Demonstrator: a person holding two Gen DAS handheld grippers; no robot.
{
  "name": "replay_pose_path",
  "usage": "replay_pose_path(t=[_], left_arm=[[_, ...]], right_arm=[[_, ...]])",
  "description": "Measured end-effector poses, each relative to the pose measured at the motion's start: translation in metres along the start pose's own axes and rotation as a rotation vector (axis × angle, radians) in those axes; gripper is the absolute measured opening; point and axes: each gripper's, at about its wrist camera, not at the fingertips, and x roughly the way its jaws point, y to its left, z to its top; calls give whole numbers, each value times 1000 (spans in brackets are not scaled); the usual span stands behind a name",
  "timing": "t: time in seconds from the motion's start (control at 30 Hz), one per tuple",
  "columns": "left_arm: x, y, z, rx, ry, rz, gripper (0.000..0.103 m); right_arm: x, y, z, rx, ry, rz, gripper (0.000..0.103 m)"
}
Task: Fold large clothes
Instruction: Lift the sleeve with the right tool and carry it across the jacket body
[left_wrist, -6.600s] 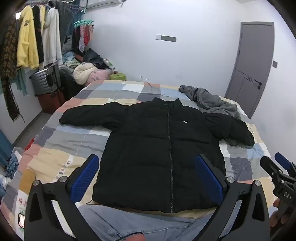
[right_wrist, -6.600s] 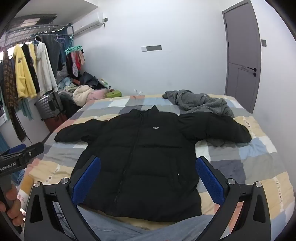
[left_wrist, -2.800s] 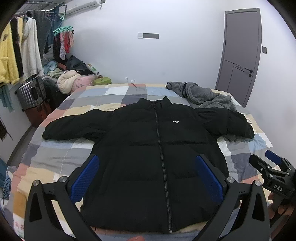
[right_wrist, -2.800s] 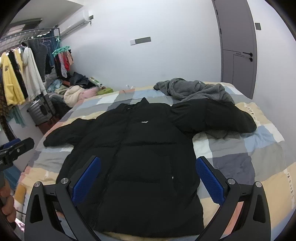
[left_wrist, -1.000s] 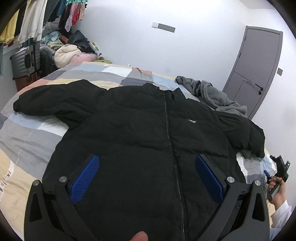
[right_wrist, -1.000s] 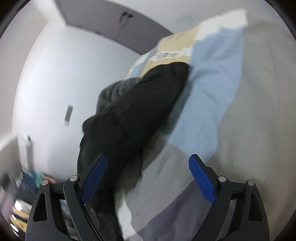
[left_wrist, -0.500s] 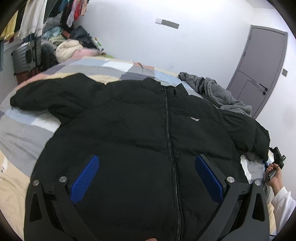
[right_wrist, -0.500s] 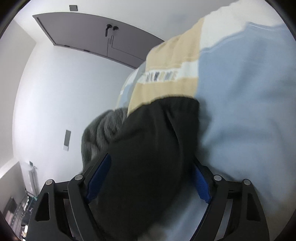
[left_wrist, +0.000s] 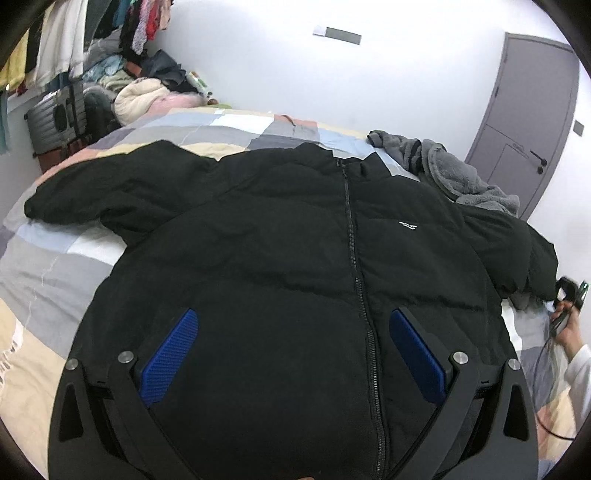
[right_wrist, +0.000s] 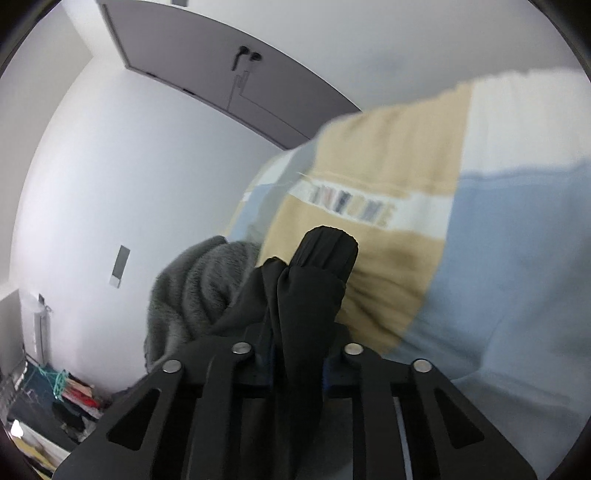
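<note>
Black jacket (left_wrist: 295, 240) lies flat, zipped, on the patchwork bed (left_wrist: 55, 258), left gripper (left_wrist: 293, 347) spread wide above its hem, right gripper (right_wrist: 297, 363) clamped on its sleeve cuff (right_wrist: 317, 266).

Black hand-held gripper (left_wrist: 293, 347), blue pads (left_wrist: 170, 354)

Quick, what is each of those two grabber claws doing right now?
Left gripper: open, holding nothing.
Right gripper: shut on the black puffer jacket's sleeve cuff.
</note>
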Motion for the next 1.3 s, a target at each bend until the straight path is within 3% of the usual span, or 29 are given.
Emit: replay_pose_path(t=[0.23,0.33,0.43,0.67,0.9,1.07,1.3], left_arm=[[-21,1,-1,55,-31,-33,103],[-36,-1,-1,111,-76,-3,103],[-51,-1,-1,151,-114,13,103],[-67,17,-1,157,-130,-33,103],[-73,39,0,160,-164,-12,103],[-75,52,1,161,-178,-8,103],[-82,71,3,130,-201,-31,103]], right_arm=[[-61,57,29,-141,-71,-19,7],[-91,92,37,-209,-90,-10,6],[-124,139,40,-305,-116,-5,5],[-172,244,26,-445,-178,7,5],[-195,356,-23,-602,-204,27,6],[-201,428,-72,-717,-193,92,6],[-192,518,-175,-909,-131,216,7]])
